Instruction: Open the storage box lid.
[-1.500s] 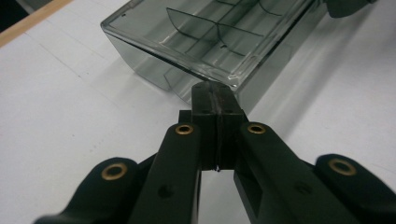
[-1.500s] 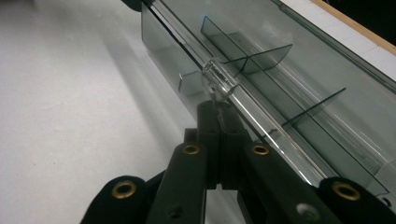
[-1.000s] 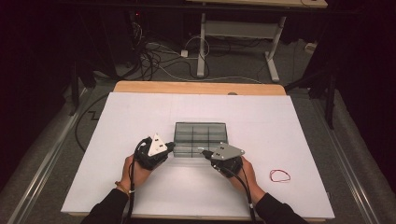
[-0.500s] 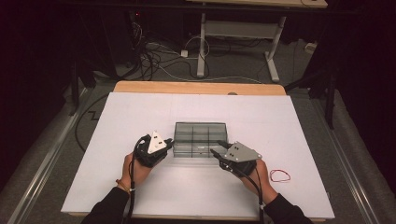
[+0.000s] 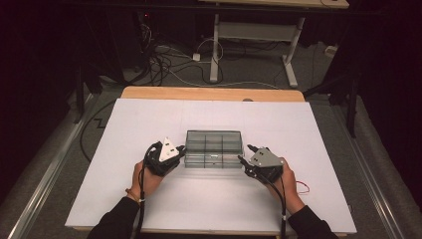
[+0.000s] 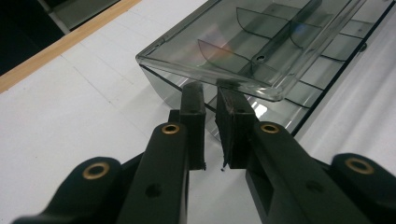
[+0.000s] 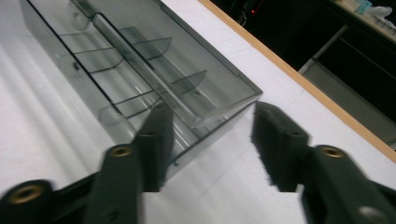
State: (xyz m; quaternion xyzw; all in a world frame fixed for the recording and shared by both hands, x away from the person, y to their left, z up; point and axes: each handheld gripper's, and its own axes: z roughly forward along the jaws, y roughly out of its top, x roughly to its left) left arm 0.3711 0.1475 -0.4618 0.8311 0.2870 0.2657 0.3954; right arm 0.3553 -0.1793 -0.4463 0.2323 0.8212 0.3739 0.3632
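Note:
A smoky clear plastic compartment box (image 5: pixel 214 148) lies at the middle of the white table (image 5: pixel 149 119). Its lid stands slightly raised in the left gripper view, over the dividers inside the box (image 6: pixel 261 42). My left gripper (image 5: pixel 183 151) is at the box's left end, its jaws nearly together and pinching the lid's rim (image 6: pixel 210 91). At the box's right end my right gripper (image 5: pixel 245 153) is open. In the right gripper view the near corner of the box (image 7: pixel 140 56) sits between the wide-spread jaws of that gripper (image 7: pixel 212 112), apart from both.
A thin red loop (image 5: pixel 302 188) lies on the table by the person's right hand, partly hidden by it. A wooden strip (image 5: pixel 214 93) runs along the table's far edge. Beyond it, cables and a desk frame (image 5: pixel 214 50) are on the floor.
My right gripper has moved from the box's front edge rightward to its right end. The left gripper and the box have stayed put.

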